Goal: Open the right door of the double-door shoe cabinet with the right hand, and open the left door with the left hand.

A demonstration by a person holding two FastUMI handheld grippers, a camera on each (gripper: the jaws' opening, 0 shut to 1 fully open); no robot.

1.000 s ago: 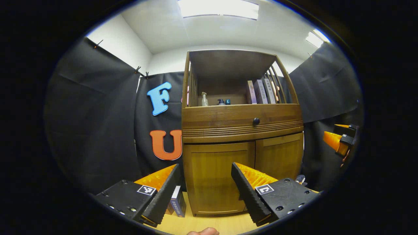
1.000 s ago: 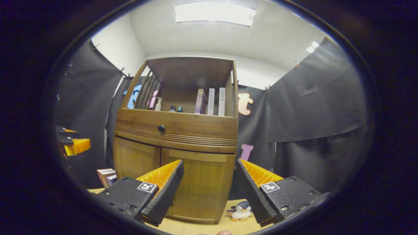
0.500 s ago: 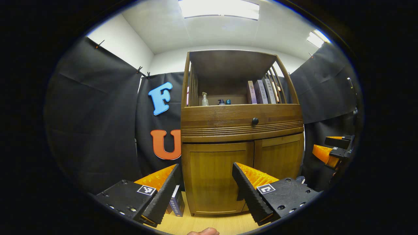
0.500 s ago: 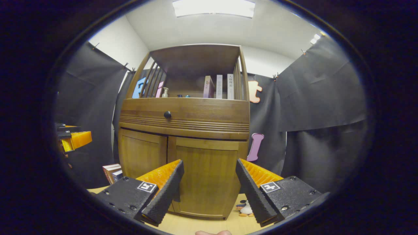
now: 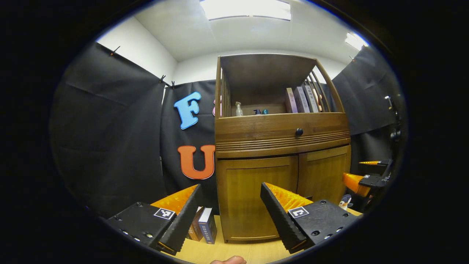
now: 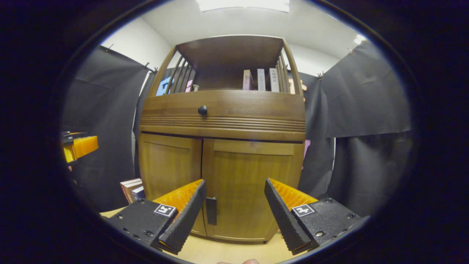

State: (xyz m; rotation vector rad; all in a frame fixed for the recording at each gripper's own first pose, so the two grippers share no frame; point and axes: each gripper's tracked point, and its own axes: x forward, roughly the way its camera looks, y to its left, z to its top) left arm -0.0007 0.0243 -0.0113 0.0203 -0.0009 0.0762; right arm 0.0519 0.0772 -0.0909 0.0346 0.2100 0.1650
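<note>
The wooden shoe cabinet (image 5: 280, 134) stands on a light table, both lower doors shut. In the left gripper view my left gripper (image 5: 231, 189) is open, a short way in front of the left door (image 5: 256, 194), with nothing between its fingers. The right door (image 5: 323, 171) is beside it, and the right gripper (image 5: 366, 178) hangs at the far right. In the right gripper view my right gripper (image 6: 234, 187) is open, close in front of the right door (image 6: 253, 179). The door's dark handle (image 6: 211, 211) sits just inside the left finger. The left door (image 6: 170, 165) and left gripper (image 6: 78, 146) lie to the left.
A drawer with a dark knob (image 6: 202, 110) sits above the doors. The open shelf holds books (image 5: 302, 99) and small bottles (image 5: 239, 109). Books (image 5: 205, 229) stand on the table (image 5: 234, 251) left of the cabinet, and a penguin toy (image 5: 344, 201) at its right. Black cloth walls surround it.
My right gripper has moved closer to the cabinet and lower, bringing the right door's handle into view. The left gripper has swung slightly left. Both stay open.
</note>
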